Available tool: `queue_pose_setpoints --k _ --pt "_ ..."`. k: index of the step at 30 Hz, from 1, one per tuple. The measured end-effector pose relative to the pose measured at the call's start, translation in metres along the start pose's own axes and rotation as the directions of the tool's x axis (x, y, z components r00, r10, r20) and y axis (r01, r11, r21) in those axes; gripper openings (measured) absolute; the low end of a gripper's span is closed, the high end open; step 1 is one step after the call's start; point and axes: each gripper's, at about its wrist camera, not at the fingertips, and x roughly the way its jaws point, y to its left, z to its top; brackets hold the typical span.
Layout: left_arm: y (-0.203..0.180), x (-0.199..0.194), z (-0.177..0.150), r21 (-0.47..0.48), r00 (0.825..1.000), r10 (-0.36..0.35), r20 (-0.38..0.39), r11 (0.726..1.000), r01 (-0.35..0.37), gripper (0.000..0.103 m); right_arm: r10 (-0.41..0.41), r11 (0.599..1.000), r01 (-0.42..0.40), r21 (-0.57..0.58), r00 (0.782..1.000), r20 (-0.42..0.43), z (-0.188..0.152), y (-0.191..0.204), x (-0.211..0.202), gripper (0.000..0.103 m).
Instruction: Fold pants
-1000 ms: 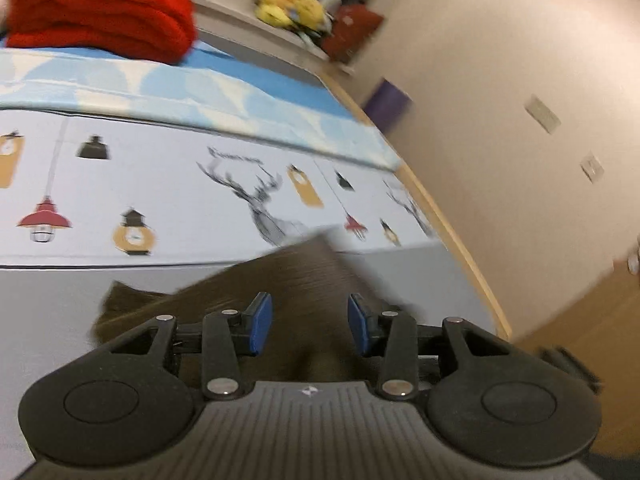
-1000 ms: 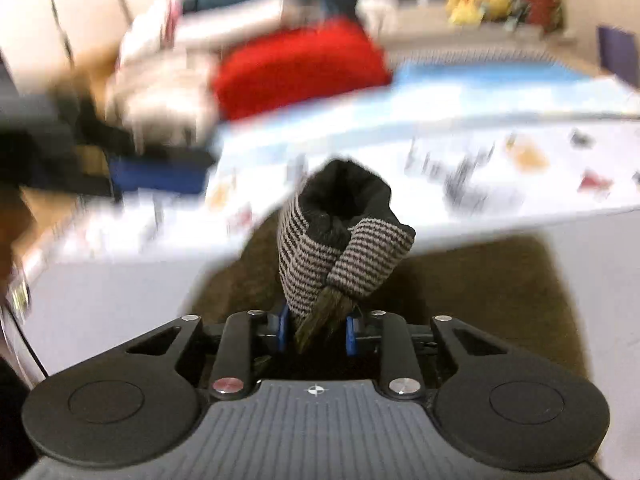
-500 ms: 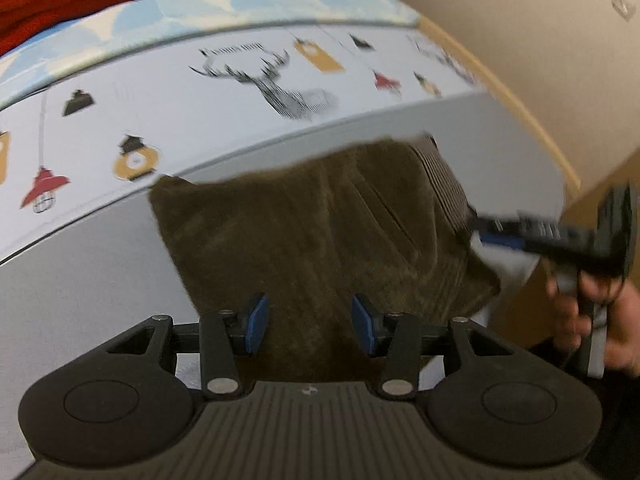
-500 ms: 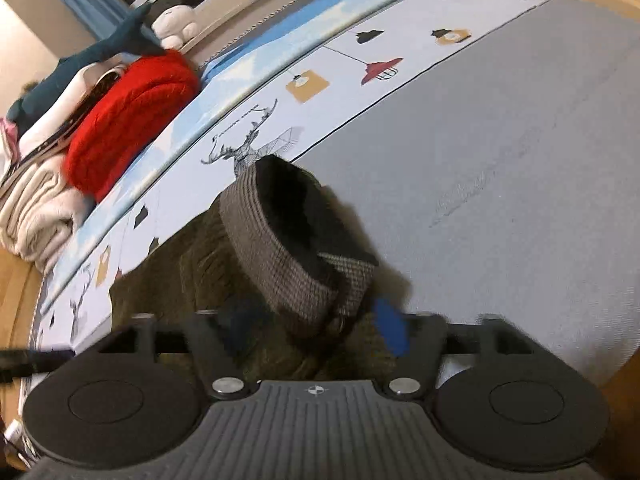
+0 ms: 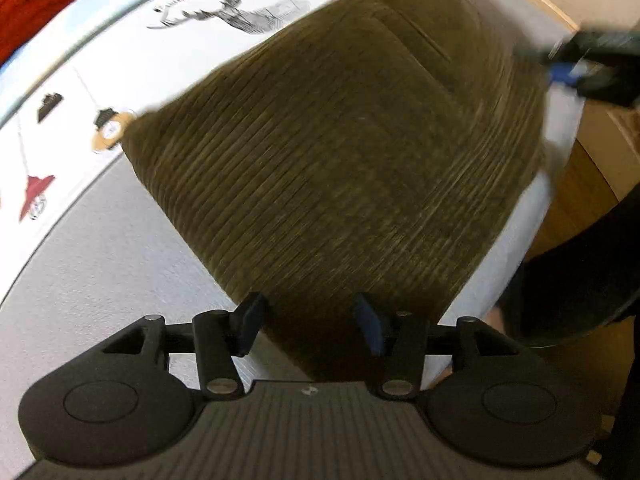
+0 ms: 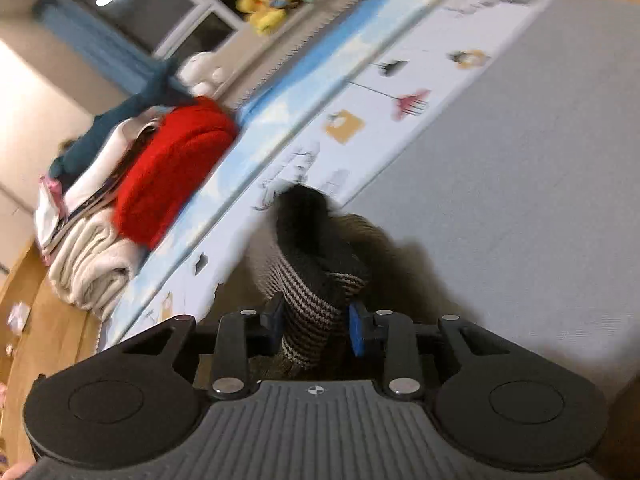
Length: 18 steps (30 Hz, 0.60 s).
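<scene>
Between right tongs point(image 6: 316, 330), pants point(image 5: 340, 152) waistband.

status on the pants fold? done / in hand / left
Done: the brown corduroy pants lie spread on the grey bed cover; no finished fold is visible.
In hand: the right gripper has its pads around the striped waistband, which sits between them. The left gripper is open over the near end, holding nothing.
Left: seemingly the whole fold.

Olive corduroy pants point(image 5: 340, 140) lie on the grey bed point(image 6: 520, 160) beside stacked laundry point(image 6: 132, 184).
</scene>
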Motion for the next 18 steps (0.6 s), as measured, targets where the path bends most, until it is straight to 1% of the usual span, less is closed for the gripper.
queue_pose_setpoints --k 1,2,3,5,6,7,8,9,10,11,12,13,14,15,17,18 --pt "-0.001 0.003 -0.001 0.017 1.0 0.0 -0.01 1.0 0.001 0.061 -0.081 0.996 0.084 0.041 0.994 -0.072 -0.002 -0.013 0.014 0.033" --pt "-0.003 0.005 -0.001 0.037 1.0 0.005 -0.011 0.999 -0.005 0.061 -0.108 0.991 0.115 0.061 0.988 -0.11 -0.004 -0.022 0.025 0.036" --pt "-0.004 0.005 -0.001 0.048 1.0 0.015 -0.012 0.999 -0.015 0.061 -0.1 0.993 0.106 0.048 0.989 -0.106 -0.002 -0.021 0.027 0.04" --pt "0.002 0.004 0.001 0.021 1.0 0.011 0.002 1.0 -0.011 0.061 -0.1 0.993 0.096 -0.069 0.993 -0.062 0.004 -0.003 0.019 0.044" --pt "0.006 0.0 0.002 -0.01 0.999 0.016 0.03 1.0 -0.016 0.061 -0.104 0.99 0.1 -0.104 0.994 -0.033 0.003 0.002 0.015 0.045" --pt "0.013 -0.006 0.007 -0.053 0.997 0.024 0.076 0.998 -0.02 0.061 -0.103 0.986 0.102 -0.129 0.995 -0.003 0.002 0.003 0.011 0.052" --pt "0.02 -0.012 0.01 -0.097 0.992 0.027 0.127 0.995 -0.015 0.061 -0.105 0.985 0.105 -0.14 0.994 0.007 0.002 0.005 0.01 0.062" --pt "0.027 -0.018 0.013 -0.142 0.984 0.037 0.177 0.99 -0.011 0.061 -0.104 0.985 0.102 -0.142 0.995 -0.004 0.001 0.005 0.014 0.066" --pt "0.034 -0.023 0.015 -0.188 0.974 0.051 0.222 0.982 -0.008 0.061 -0.101 0.985 0.096 -0.146 0.994 -0.028 -0.002 0.005 0.018 0.068" --pt "0.041 -0.026 0.018 -0.23 0.964 0.064 0.256 0.973 -0.003 0.061 -0.107 0.982 0.095 -0.164 0.992 -0.067 -0.005 0.006 0.027 0.068" --pt "0.045 -0.027 0.019 -0.258 0.957 0.073 0.279 0.966 0.001 0.06 -0.127 0.977 0.107 -0.185 0.987 -0.098 -0.006 0.005 0.035 0.068" --pt "0.048 -0.026 0.02 -0.282 0.949 0.083 0.306 0.96 0.007 0.058 -0.168 0.968 0.139 -0.21 0.978 -0.128 -0.01 0.003 0.043 0.068" --pt "0.051 -0.023 0.021 -0.3 0.94 0.093 0.329 0.954 0.011 0.058 -0.181 0.968 0.151 -0.2 0.973 -0.14 -0.012 -0.002 0.047 0.07" --pt "0.052 -0.018 0.021 -0.313 0.941 0.106 0.32 0.95 0.0 0.057 -0.166 0.975 0.141 -0.171 0.975 -0.146 -0.011 -0.007 0.046 0.071" --pt "0.054 -0.005 0.029 -0.357 0.951 0.149 0.271 0.933 -0.044 0.058 -0.143 0.982 0.121 -0.145 0.978 -0.153 -0.008 -0.01 0.044 0.071" --pt "0.059 0.002 0.028 -0.39 0.956 0.162 0.243 0.919 -0.057 0.064 -0.138 0.982 0.116 -0.15 0.98 -0.146 -0.007 -0.011 0.044 0.071"
